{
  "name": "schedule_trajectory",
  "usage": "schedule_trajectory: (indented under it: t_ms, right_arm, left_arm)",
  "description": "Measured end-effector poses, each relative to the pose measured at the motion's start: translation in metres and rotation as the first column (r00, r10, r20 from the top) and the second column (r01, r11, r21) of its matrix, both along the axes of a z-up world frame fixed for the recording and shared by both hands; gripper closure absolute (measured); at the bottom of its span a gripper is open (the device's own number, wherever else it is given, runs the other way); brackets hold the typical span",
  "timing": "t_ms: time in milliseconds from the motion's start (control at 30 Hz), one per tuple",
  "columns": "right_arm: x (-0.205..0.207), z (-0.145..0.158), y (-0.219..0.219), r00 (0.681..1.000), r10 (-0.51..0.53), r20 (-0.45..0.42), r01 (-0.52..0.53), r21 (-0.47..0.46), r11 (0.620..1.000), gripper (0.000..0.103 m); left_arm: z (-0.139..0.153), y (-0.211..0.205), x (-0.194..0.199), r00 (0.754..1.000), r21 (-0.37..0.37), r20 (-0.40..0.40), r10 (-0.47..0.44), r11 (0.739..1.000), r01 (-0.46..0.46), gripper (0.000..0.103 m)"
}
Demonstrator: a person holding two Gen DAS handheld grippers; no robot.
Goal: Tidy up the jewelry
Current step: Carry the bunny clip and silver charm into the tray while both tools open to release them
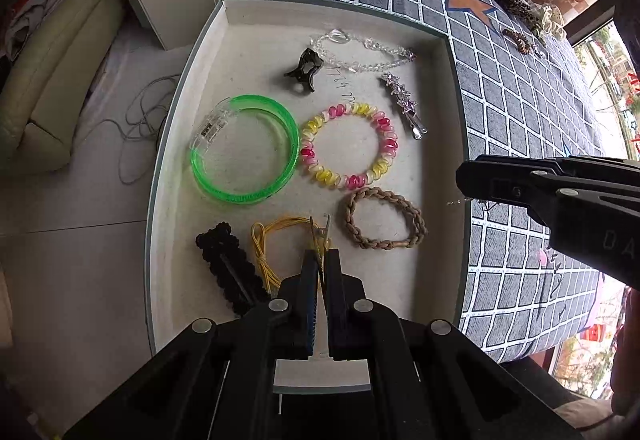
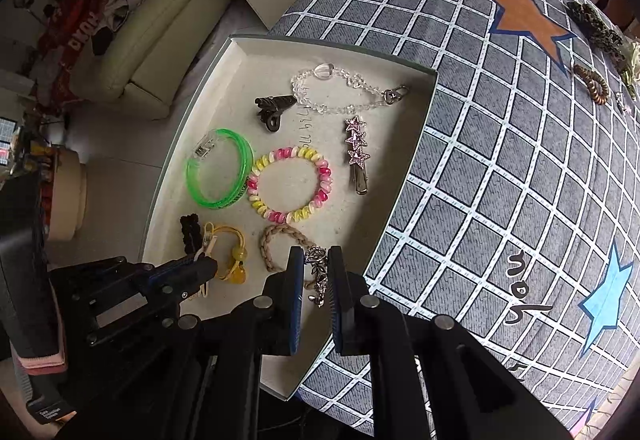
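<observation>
Left claw (image 1: 320, 264), at the bottom centre of its view, pinches a small clip (image 1: 321, 240) tied to a yellow cord (image 1: 267, 248), over the tray (image 1: 240, 23) at the table's left edge. Left to right, the tray holds a green bangle (image 1: 244, 149), a pink-and-yellow coil band (image 1: 350, 141) and a braided band (image 1: 384, 217). Right claw (image 2: 315, 272), low in its view, pinches a silver chain (image 2: 317, 268) above the tray's right rim, with the checked cloth (image 2: 500, 159) further right.

Tray (image 1: 188, 111) floor crowded w/ jewelry; bare strip along its left wall, open checked cloth (image 2: 500, 167) to the right.
</observation>
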State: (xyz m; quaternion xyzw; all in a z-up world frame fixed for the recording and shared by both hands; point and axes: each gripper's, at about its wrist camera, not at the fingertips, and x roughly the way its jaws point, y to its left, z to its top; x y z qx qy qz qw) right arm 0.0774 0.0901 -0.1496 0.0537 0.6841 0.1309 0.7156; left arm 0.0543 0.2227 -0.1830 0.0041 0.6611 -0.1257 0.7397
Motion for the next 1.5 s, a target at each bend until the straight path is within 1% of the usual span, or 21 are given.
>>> schedule_trajectory:
  t_ms: [333, 533, 700, 767, 933, 1033, 1067, 1200, 1333, 1400, 1500]
  right_arm:
    - [0.017, -0.033, 0.005, 0.999, 0.01, -0.045, -0.011, -0.018, 1.0, 0.09]
    - [0.022, -0.047, 0.006, 0.998, 0.027, -0.061, -0.029, -0.034, 0.999, 0.09]
    - [0.025, -0.06, 0.009, 0.996, 0.035, -0.087, -0.04, -0.05, 0.998, 0.089]
    - [0.025, -0.06, 0.011, 0.996, 0.036, -0.077, -0.04, -0.051, 0.998, 0.089]
    - [0.028, -0.062, 0.014, 0.994, 0.057, -0.09, -0.061, -0.041, 0.997, 0.088]
    - [0.031, -0.062, 0.016, 0.994, 0.051, -0.101, -0.054, -0.024, 0.998, 0.081]
    - [0.032, -0.061, 0.016, 0.994, 0.049, -0.102, -0.051, -0.022, 0.998, 0.074]
    - [0.037, -0.053, 0.018, 0.995, 0.048, -0.09, -0.049, -0.006, 0.999, 0.059]
    - [0.043, -0.036, 0.016, 0.998, 0.027, -0.061, -0.026, 0.012, 1.0, 0.051]
    - [0.046, -0.027, 0.012, 0.999, 0.015, -0.043, -0.015, 0.01, 1.0, 0.045]
    - [0.043, -0.014, 0.007, 1.0, -0.004, -0.021, 0.004, -0.002, 1.0, 0.042]
  left_arm:
    - [-0.022, -0.014, 0.0, 1.0, 0.036, -0.02, -0.022, 0.999, 0.023, 0.093]
    - [-0.023, -0.023, -0.002, 0.999, 0.063, 0.007, -0.048, 0.997, 0.047, 0.093]
    - [-0.023, -0.027, -0.002, 0.999, 0.072, 0.009, -0.052, 0.996, 0.051, 0.093]
    - [-0.023, -0.028, -0.002, 0.999, 0.076, 0.008, -0.054, 0.996, 0.053, 0.093]
    - [-0.024, -0.031, 0.0, 0.999, 0.083, -0.002, -0.047, 0.995, 0.047, 0.093]
    - [-0.023, -0.033, 0.0, 0.999, 0.085, -0.006, -0.049, 0.995, 0.049, 0.093]
    - [-0.022, -0.033, -0.001, 0.999, 0.082, -0.006, -0.051, 0.995, 0.052, 0.093]
    - [-0.017, -0.033, -0.005, 0.998, 0.088, 0.003, -0.055, 0.995, 0.055, 0.093]
    - [-0.01, -0.032, -0.009, 0.998, 0.1, 0.01, -0.059, 0.993, 0.058, 0.093]
    - [-0.007, -0.031, -0.011, 0.998, 0.103, 0.012, -0.062, 0.993, 0.06, 0.093]
    - [-0.002, -0.029, -0.014, 0.998, 0.107, 0.015, -0.065, 0.992, 0.063, 0.093]
